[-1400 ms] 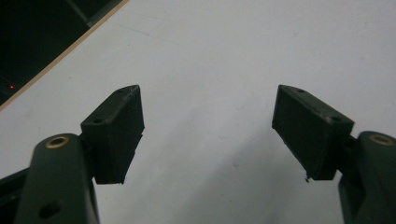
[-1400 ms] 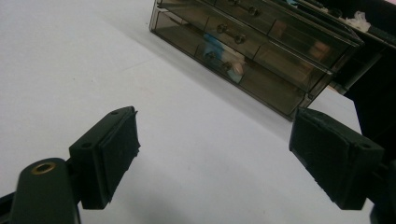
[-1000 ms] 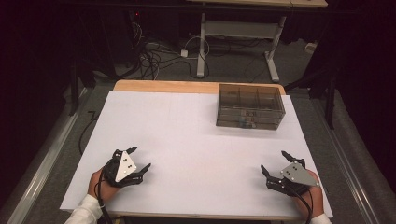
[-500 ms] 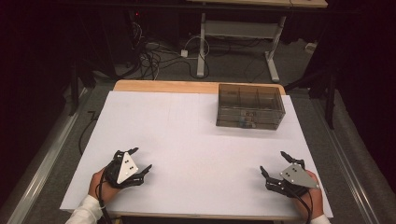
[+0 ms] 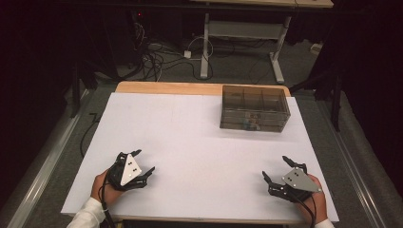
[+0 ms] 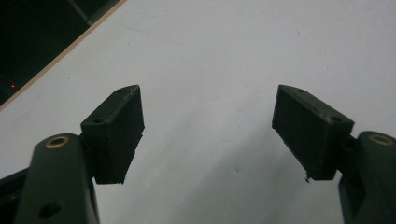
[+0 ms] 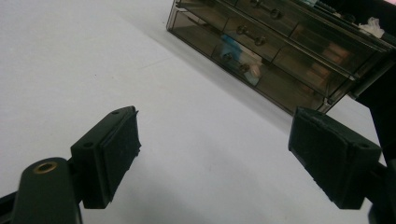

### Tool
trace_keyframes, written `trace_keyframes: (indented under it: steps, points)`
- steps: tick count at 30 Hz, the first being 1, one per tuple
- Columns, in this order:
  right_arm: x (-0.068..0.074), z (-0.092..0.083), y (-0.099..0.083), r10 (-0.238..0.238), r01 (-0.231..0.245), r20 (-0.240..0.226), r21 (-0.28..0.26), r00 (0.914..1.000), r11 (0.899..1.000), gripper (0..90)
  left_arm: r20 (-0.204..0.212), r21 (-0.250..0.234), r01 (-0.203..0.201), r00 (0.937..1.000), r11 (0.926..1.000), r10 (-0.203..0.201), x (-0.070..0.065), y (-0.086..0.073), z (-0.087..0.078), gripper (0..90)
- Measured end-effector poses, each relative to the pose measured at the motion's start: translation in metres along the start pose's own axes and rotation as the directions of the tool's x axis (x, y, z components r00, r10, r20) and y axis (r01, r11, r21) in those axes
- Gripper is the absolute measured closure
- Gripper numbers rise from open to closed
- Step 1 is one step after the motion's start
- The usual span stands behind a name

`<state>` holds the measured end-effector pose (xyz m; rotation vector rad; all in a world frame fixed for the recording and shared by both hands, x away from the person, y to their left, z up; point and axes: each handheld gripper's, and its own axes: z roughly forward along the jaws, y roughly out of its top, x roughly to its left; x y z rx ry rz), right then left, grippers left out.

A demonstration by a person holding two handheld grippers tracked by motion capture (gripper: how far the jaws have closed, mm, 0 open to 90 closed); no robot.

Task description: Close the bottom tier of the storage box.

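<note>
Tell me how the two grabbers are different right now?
The left gripper sits near the table's left front corner; the right gripper sits near the right front corner. The right gripper faces the smoky drawer box; the left gripper faces bare white tabletop. Both are open, holding nothing.

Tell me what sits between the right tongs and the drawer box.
Nothing: in the high view, bare white tabletop runs from the right tongs to the smoky drawer box; the right gripper view agrees.

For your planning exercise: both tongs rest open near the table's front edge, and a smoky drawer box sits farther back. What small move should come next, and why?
Probably ease the right tongs forward toward the drawer box: they are open, empty, on its side, and already face its knobbed drawer fronts.
</note>
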<state>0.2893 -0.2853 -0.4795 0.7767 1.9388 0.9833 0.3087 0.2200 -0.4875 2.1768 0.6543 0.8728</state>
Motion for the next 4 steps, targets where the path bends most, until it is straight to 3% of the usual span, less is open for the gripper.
trace_keyframes:
  steps: [4]
  points:
    - [0.001, -0.0023, -0.0006, 0.003, -0.003, 0.0, -0.004, 1.0, 1.0, 17.4, 0.0, -0.003, -0.001, 1.0, 1.0, 0.001, -0.0004, 0.0017, 0.0011, 24.2]
